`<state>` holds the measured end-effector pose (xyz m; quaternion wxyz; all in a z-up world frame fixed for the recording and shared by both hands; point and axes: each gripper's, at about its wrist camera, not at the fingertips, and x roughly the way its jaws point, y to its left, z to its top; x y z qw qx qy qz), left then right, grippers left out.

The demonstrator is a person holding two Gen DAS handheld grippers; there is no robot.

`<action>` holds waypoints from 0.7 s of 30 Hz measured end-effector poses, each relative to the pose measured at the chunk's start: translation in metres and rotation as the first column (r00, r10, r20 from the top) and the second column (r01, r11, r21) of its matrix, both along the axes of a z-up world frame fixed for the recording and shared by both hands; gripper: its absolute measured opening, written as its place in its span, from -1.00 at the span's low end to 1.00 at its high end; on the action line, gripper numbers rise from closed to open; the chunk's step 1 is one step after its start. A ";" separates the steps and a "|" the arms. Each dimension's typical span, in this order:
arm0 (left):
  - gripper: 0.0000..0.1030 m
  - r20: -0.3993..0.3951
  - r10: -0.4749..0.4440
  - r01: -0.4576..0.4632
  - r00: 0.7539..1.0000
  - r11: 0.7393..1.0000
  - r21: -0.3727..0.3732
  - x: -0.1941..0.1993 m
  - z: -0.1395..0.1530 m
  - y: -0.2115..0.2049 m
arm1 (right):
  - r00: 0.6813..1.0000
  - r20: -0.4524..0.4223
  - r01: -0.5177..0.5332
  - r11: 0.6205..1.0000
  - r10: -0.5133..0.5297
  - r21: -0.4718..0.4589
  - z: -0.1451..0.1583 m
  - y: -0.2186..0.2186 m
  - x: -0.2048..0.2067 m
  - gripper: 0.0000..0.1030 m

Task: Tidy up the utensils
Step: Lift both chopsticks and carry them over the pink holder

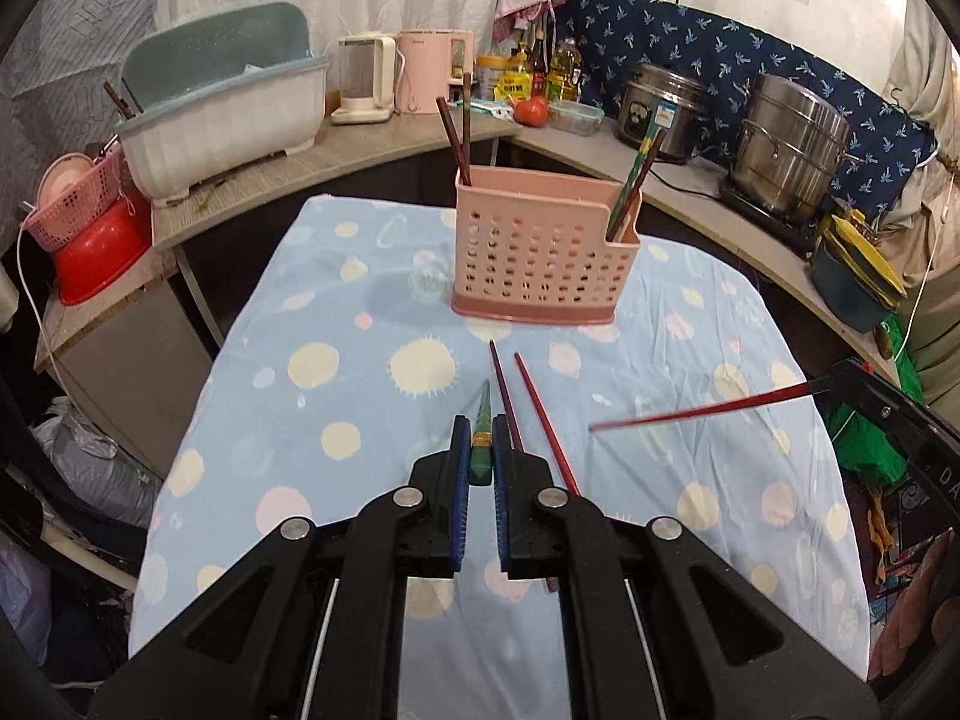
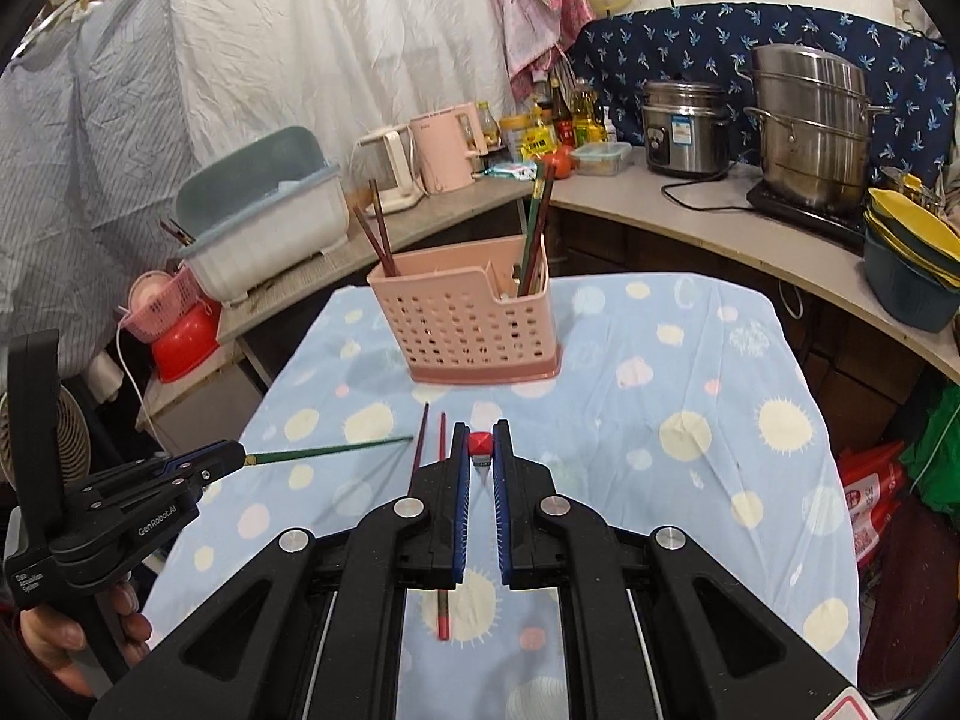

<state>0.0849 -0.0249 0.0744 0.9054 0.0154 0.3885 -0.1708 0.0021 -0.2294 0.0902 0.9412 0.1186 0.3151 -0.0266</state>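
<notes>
A pink perforated utensil holder [image 1: 543,252] [image 2: 465,324] stands on the blue dotted tablecloth with chopsticks upright in both end compartments. My left gripper [image 1: 480,444] is shut on a green chopstick [image 1: 482,429], held above the cloth; it also shows in the right wrist view [image 2: 330,450]. My right gripper [image 2: 480,450] is shut on a red chopstick [image 2: 479,443], seen end-on, and it shows in the left wrist view [image 1: 696,411] pointing left. Two dark red chopsticks [image 1: 528,402] [image 2: 429,438] lie on the cloth in front of the holder.
A curved counter behind holds a white dish rack [image 1: 222,108], kettles [image 1: 420,72], bottles, a rice cooker [image 2: 684,132] and a steel steamer pot [image 2: 810,126]. A pink basket on a red bowl [image 1: 90,228] sits at the left. Stacked bowls [image 2: 912,264] sit at the right.
</notes>
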 end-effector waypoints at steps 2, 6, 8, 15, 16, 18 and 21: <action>-0.87 0.013 0.002 -0.002 1.000 1.000 -0.004 0.004 0.009 0.000 | 1.000 0.017 0.000 1.000 0.000 -0.007 0.008 -0.001 0.003 -0.86; -0.87 0.051 0.000 -0.001 0.999 1.000 0.006 0.013 0.028 -0.002 | 0.999 0.047 -0.002 1.000 0.003 -0.020 0.024 -0.003 0.010 -0.86; -0.87 0.073 -0.006 0.005 0.997 1.000 0.012 0.018 0.039 -0.005 | 0.998 0.058 -0.005 1.000 0.006 -0.031 0.031 -0.003 0.015 -0.86; -0.87 0.142 -0.031 0.028 0.989 0.999 0.022 0.046 0.083 -0.018 | 0.995 0.096 -0.011 0.999 0.015 -0.037 0.061 -0.009 0.045 -0.86; -0.87 0.151 -0.034 0.032 0.988 0.999 0.016 0.051 0.091 -0.020 | 0.995 0.104 -0.009 0.999 0.013 -0.037 0.067 -0.011 0.051 -0.86; -0.87 0.174 -0.041 0.040 0.984 0.999 0.009 0.062 0.108 -0.024 | 0.993 0.121 -0.007 1.000 0.010 -0.030 0.079 -0.016 0.065 -0.86; -0.87 0.220 -0.044 0.045 0.974 0.999 0.003 0.079 0.136 -0.032 | 0.989 0.151 -0.004 1.000 0.008 -0.026 0.100 -0.021 0.086 -0.86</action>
